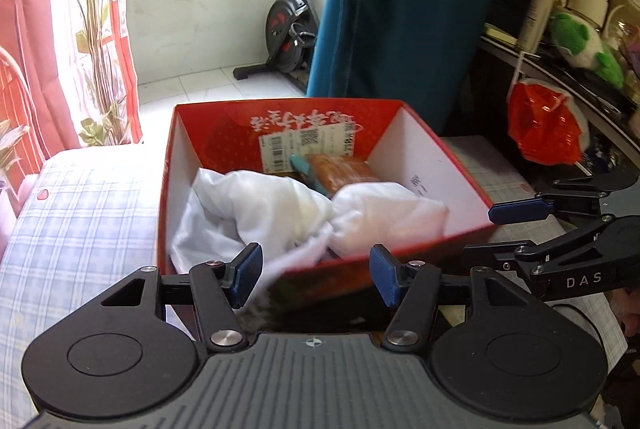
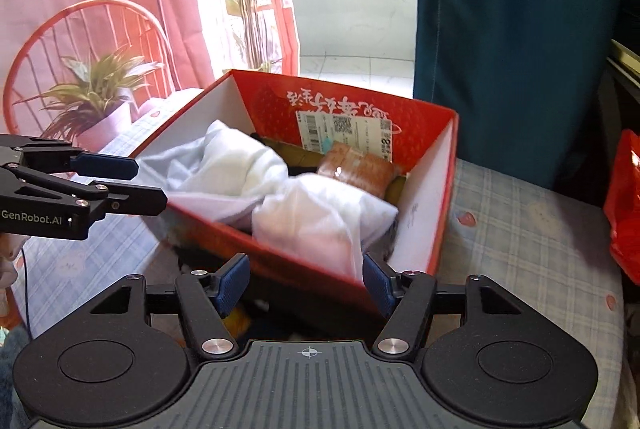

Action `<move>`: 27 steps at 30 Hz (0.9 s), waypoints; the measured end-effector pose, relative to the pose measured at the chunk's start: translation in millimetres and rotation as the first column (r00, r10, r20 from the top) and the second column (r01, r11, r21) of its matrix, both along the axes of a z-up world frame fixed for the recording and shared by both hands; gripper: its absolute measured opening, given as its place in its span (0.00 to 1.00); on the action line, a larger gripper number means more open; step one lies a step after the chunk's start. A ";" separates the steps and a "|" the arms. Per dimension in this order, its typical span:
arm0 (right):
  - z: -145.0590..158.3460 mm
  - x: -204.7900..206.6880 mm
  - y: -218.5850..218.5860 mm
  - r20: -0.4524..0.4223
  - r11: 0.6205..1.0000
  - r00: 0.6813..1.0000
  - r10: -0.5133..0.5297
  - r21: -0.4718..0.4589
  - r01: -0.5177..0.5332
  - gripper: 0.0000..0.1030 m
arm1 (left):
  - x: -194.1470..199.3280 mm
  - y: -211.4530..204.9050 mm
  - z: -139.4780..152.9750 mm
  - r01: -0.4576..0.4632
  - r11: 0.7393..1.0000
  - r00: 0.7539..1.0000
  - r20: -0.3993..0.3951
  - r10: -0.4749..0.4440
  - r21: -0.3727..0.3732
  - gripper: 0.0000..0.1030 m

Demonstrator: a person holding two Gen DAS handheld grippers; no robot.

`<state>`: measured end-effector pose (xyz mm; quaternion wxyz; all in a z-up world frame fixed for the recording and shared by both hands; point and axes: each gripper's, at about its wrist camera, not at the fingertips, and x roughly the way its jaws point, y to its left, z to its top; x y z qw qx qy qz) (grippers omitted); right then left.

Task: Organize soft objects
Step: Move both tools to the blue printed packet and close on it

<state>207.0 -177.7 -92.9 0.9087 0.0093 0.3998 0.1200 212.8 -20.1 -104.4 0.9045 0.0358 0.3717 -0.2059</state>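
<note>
A red cardboard box [image 1: 460, 185] with white inner walls stands on a pale checked cloth. A crumpled white garment [image 1: 276, 209] fills its near half, and one corner hangs over the front rim. Behind it lie an orange-brown packet [image 1: 340, 171] and a teal scrap. My left gripper [image 1: 316, 272] is open just in front of the rim, nothing pressed between its blue pads. The right gripper [image 1: 505, 231] hovers open at the box's right corner. In the right wrist view the garment [image 2: 320, 217] droops over the box [image 2: 440, 189] rim near the open right gripper [image 2: 305, 281]; the left gripper [image 2: 138, 183] is at the left.
The checked cover [image 1: 80, 221] spreads around the box. A red plastic bag [image 1: 544, 125] hangs at the right below a cluttered shelf with a green plush toy [image 1: 580, 45]. A teal curtain [image 1: 400, 9], an exercise bike [image 1: 288, 21] and potted plants [image 2: 96, 97] stand behind.
</note>
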 end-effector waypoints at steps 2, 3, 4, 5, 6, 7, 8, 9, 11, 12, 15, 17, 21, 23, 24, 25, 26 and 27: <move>-4.6 -14.1 -3.2 -0.003 1.000 1.000 0.002 -0.004 -0.002 0.58 | -14.1 -2.8 -1.3 0.013 1.000 1.000 0.013 -0.013 -0.007 0.60; -9.3 -21.3 -4.7 -0.004 1.000 1.000 0.003 -0.010 -0.003 0.58 | -20.6 -4.6 -4.0 0.022 1.000 1.000 0.017 -0.022 -0.009 0.60; -14.8 -27.6 -5.7 -0.010 1.000 1.000 0.003 -0.015 -0.003 0.58 | -27.2 -7.2 -6.9 0.029 1.000 0.999 0.017 -0.029 -0.011 0.60; -21.0 -33.3 -7.0 -0.019 1.000 1.000 0.001 -0.019 -0.001 0.58 | -33.3 -9.8 -10.4 0.038 0.999 0.999 0.014 -0.038 -0.014 0.60; -28.7 -38.4 -8.4 -0.030 1.000 1.000 -0.002 -0.020 0.002 0.58 | -38.8 -12.1 -14.3 0.047 0.999 0.999 0.009 -0.047 -0.017 0.60; -36.8 -43.1 -10.6 -0.046 1.000 0.999 -0.010 -0.014 0.009 0.58 | -43.1 -14.2 -18.9 0.054 0.998 0.999 0.001 -0.054 -0.021 0.60; -45.2 -47.4 -13.0 -0.063 1.000 0.998 -0.018 -0.006 0.018 0.58 | -46.6 -16.0 -24.2 0.059 0.998 0.998 -0.010 -0.059 -0.028 0.60; -53.8 -51.5 -14.9 -0.077 1.000 0.997 -0.025 -0.002 0.025 0.58 | -49.9 -17.7 -29.3 0.064 0.997 0.998 -0.023 -0.065 -0.036 0.60; -69.2 -61.1 -17.4 -0.093 0.999 0.995 -0.033 -0.012 0.032 0.58 | -56.2 -21.3 -39.8 0.070 0.996 0.996 -0.044 -0.072 -0.051 0.60; -75.7 -65.3 -18.6 -0.096 0.999 0.995 -0.034 -0.019 0.033 0.60 | -58.1 -23.3 -44.9 0.074 0.996 0.996 -0.054 -0.077 -0.056 0.60; -90.8 -75.2 -27.1 -0.104 0.999 0.994 -0.045 -0.007 0.044 0.65 | -60.9 -28.5 -58.9 0.084 0.994 0.993 -0.082 -0.090 -0.074 0.60; -97.8 -80.6 -33.3 -0.099 0.998 0.994 -0.054 0.013 0.055 0.69 | -62.5 -32.5 -68.3 0.092 0.992 0.990 -0.102 -0.101 -0.089 0.60; -110.6 -85.6 -45.6 -0.100 0.996 0.993 -0.063 0.061 0.070 0.81 | -61.4 -44.0 -87.3 0.115 0.990 0.981 -0.145 -0.127 -0.087 0.60; -117.2 -86.1 -51.2 -0.104 0.993 0.993 -0.064 0.093 0.074 0.81 | -59.7 -47.7 -95.5 0.121 0.989 0.978 -0.161 -0.133 -0.085 0.60; -120.6 -86.5 -53.4 -0.105 0.991 0.992 -0.065 0.108 0.076 0.81 | -58.7 -49.0 -99.7 0.123 0.989 0.976 -0.170 -0.136 -0.088 0.60; -123.9 -86.6 -55.4 -0.106 0.990 0.992 -0.063 0.121 0.076 0.80 | -57.9 -50.0 -104.1 0.123 0.988 0.974 -0.179 -0.139 -0.093 0.60; -126.5 -86.7 -56.3 -0.106 0.988 0.993 -0.061 0.133 0.075 0.80 | -56.9 -50.8 -108.2 0.124 0.988 0.972 -0.188 -0.140 -0.097 0.60; -128.7 -85.1 -56.8 -0.105 0.987 0.993 -0.059 0.144 0.074 0.79 | -55.8 -51.9 -111.8 0.122 0.987 0.970 -0.197 -0.141 -0.103 0.60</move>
